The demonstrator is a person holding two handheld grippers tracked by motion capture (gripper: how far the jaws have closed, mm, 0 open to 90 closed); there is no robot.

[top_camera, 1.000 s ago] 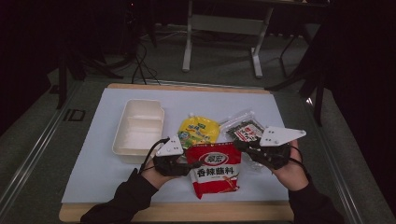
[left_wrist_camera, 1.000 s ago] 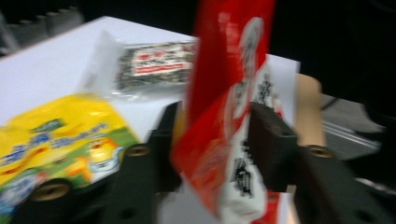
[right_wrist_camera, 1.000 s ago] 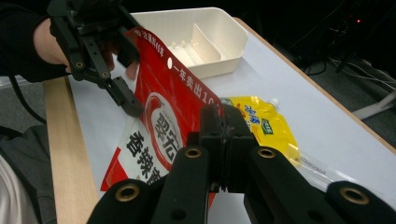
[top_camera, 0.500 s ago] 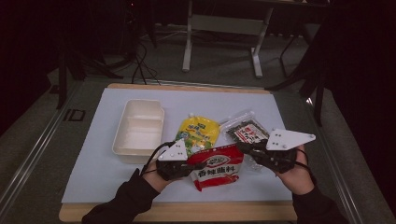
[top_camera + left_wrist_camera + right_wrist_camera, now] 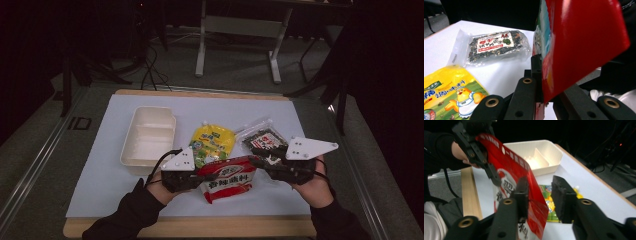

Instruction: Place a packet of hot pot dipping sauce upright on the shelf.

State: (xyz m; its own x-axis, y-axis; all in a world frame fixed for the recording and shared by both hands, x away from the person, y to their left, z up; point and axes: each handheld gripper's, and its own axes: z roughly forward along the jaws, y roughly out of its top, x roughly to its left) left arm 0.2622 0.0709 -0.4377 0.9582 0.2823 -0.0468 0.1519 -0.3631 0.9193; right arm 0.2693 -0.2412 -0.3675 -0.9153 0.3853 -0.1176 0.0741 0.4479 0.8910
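Left gripper point(image 5: 192, 176): fingers clamped on the left edge of the red noodle packet point(image 5: 227, 176), which hangs tilted above the counter point(image 5: 100, 185). Right gripper point(image 5: 537, 195): its fingers have just been opening and stand part open, the packet's right edge between them, one finger point(image 5: 522, 191) against the foil. Judgement: keep the left grip firm and draw the right fingers straight off, clear of the yellow pouch point(image 5: 212, 142) and the white tray point(image 5: 145, 137) beyond.

My worktable point(image 5: 350, 220), wooden-edged under a white mat point(image 5: 100, 170), stands on grey floor point(image 5: 240, 70); a metal-legged frame point(image 5: 237, 30) occupies the dark background.
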